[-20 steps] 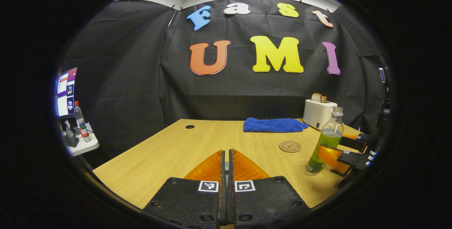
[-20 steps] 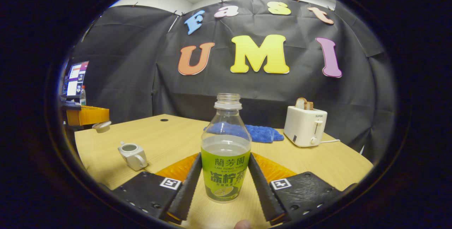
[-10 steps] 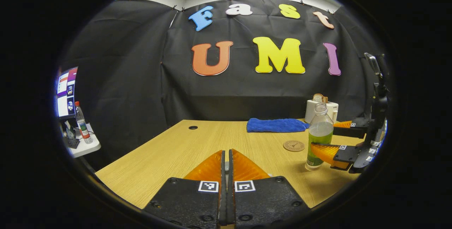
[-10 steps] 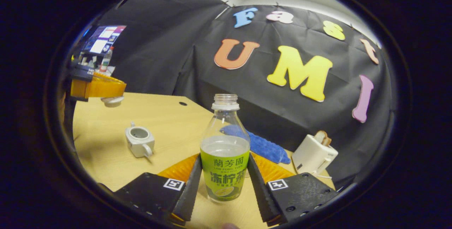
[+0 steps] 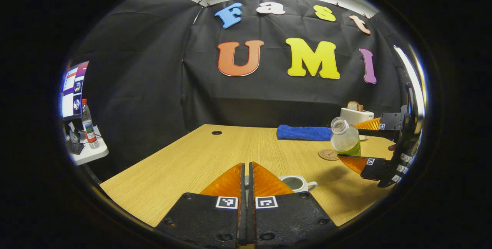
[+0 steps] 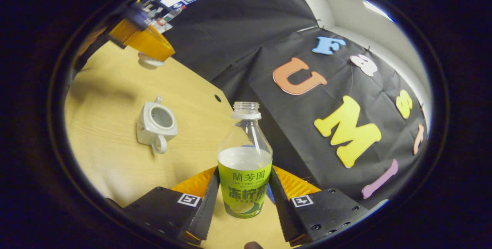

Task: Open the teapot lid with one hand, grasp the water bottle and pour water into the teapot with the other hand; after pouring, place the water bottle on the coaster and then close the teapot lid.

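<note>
Uncapped water bottle (image 6: 245, 172) tilted toward the open teapot (image 6: 157, 121), lid held clear.

The right gripper (image 6: 244, 195) clamps both fingers on the bottle's labelled lower body, neck leaning toward the teapot on the wooden table (image 6: 111, 156). The bottle looks like thin plastic, about half full: light, but likely to dent under hard squeezing, so the grip on the label band, below the liquid line, seems apt. The teapot appears ceramic, hence fragile, with a narrow mouth. The left gripper (image 5: 247, 180) shows its fingers almost together; in the right gripper view it pinches the teapot lid (image 6: 150, 61) above the table's far side. Open tabletop surrounds the teapot; the coaster (image 5: 328, 154) lies near the blue cloth (image 5: 304, 132) and toaster (image 5: 355, 114).
</note>
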Available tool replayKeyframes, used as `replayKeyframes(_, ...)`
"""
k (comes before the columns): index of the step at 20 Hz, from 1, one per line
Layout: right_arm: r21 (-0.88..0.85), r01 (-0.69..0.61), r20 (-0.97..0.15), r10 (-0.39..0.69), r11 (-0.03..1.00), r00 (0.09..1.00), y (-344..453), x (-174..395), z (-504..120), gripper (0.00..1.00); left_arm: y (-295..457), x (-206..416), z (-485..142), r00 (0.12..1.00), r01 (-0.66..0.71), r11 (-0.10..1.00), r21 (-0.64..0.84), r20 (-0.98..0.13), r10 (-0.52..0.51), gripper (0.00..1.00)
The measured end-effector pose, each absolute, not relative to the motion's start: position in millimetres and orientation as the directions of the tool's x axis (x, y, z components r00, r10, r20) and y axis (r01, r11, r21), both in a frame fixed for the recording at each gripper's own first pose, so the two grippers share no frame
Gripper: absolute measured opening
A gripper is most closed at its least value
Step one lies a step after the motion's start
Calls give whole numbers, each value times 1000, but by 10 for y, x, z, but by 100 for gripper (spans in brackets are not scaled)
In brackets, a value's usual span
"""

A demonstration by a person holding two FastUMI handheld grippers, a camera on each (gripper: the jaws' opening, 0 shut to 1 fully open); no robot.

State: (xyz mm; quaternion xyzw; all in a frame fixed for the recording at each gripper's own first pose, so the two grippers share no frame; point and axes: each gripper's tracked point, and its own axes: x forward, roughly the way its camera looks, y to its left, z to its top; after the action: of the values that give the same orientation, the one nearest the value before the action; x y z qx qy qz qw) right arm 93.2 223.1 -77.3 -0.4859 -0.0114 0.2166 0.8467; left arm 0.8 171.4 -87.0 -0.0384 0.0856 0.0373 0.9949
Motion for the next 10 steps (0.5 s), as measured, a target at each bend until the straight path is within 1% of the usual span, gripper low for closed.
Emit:
replayKeyframes(1, -858, -330, -176, 378, 394, 909, 2255, 964, -768, 72, 1706, 8, -876, 983, -77, 995, -70, -171, 64, 2)
replayKeyframes(4, -914, -278, -150, 392, 294, 907, 2354, 1008, -763, 71, 1703, 42, -978, 982, -59, 994, -91, -184, 42, 2)
replayKeyframes(5, -927, -268, -150, 395, 263, 906, 2394, 1009, -780, 72, 1744, 49, -1022, 980, -67, 994, -87, -191, 49, 2)
replayKeyframes(10, -977, -195, -145, 404, 86, 903, 2481, 1060, -819, 71, 1846, 31, -1078, 979, -84, 992, -94, -194, 65, 2)
